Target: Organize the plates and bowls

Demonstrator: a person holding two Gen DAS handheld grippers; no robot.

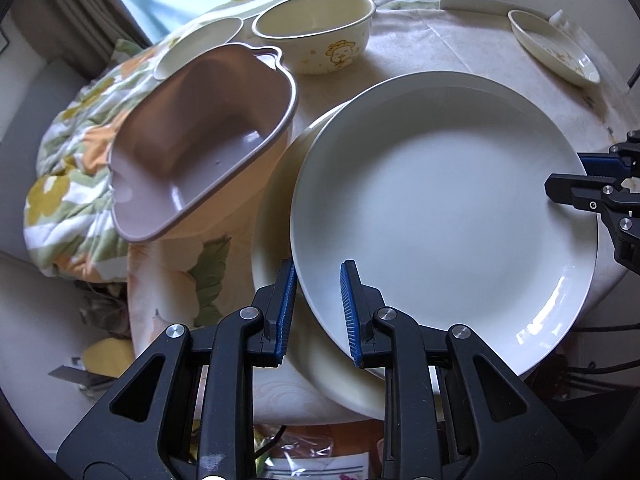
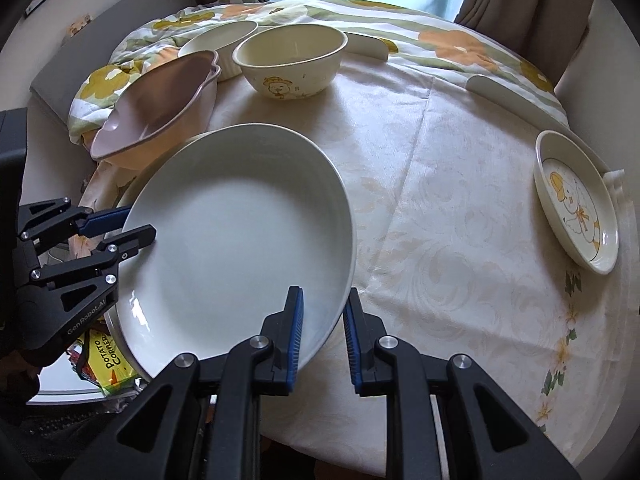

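White and glossy, the large round ceramic plate (image 1: 444,216) sits tilted on top of a second cream plate (image 1: 276,216) near the table's edge, with a gripper at each side of its rim. The left gripper (image 1: 318,312) has its blue-padded jaws set either side of the near rim, one pad above and one below; whether they actually pinch the rim cannot be told. The right gripper (image 2: 323,336) straddles the opposite rim the same way, and its grip is equally unclear. Only the left wrist view shows the lower cream plate clearly, jutting out beneath the white one. Only the right wrist view shows the duck drawing inside the small cream dish (image 2: 576,208) far off to the right, and a yellow snack packet (image 2: 108,360) below the table edge. Both views show a mauve plastic tub with lobed handles (image 1: 204,140) leaning just beside the plates, a cream bowl with a cartoon figure (image 1: 320,32) behind it, and a shallow cream bowl (image 1: 196,46) touching the tub's far end. A cream damask tablecloth (image 2: 440,200) covers the round table, a floral quilt (image 1: 76,184) is bunched along its far and left sides, and brown curtains (image 2: 528,4) frame a bright window.
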